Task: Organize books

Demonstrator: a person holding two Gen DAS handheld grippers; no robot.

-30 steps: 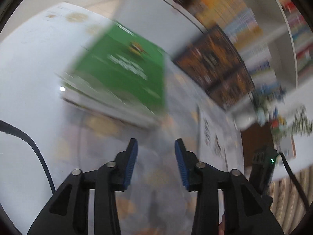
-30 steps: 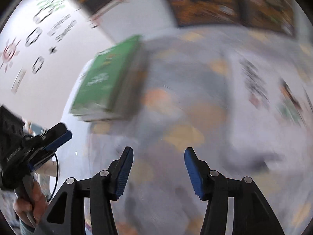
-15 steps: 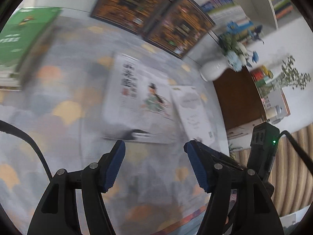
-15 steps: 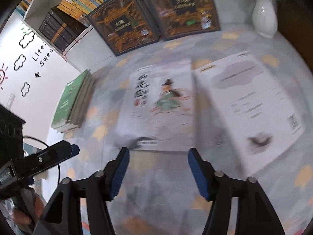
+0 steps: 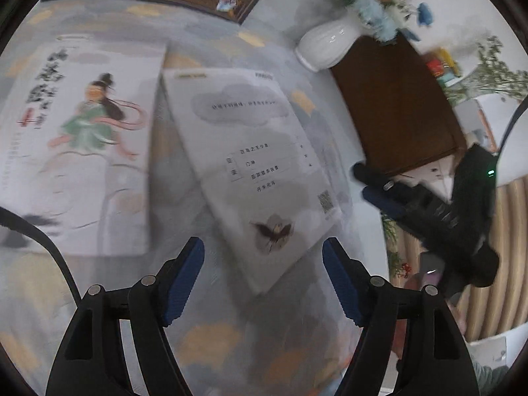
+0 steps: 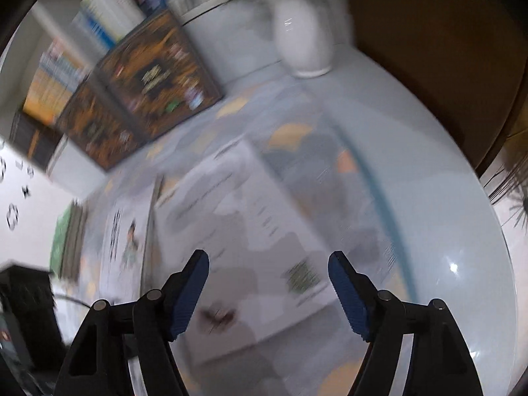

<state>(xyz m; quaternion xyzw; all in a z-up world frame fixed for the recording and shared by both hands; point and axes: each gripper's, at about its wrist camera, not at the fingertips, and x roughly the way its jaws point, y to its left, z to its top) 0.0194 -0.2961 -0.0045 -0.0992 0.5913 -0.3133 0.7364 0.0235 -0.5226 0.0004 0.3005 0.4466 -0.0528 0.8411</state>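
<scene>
A white book with a grey cloud and a moth picture lies flat and askew on the patterned table cover. A second white book with a painted figure in green lies to its left. My left gripper is open and empty just above the near corner of the moth book. My right gripper is open and empty over the same book; it shows in the left wrist view at the right. A green stack of books lies far left.
A white vase with blue flowers stands at the back right next to a dark brown cabinet. Two dark ornate books lean against the back wall below shelves. The table edge curves at the right.
Both grippers have swung right, from the green stack past the figure book to the moth book. Both have opened wider. The right wrist view is blurred by motion.
</scene>
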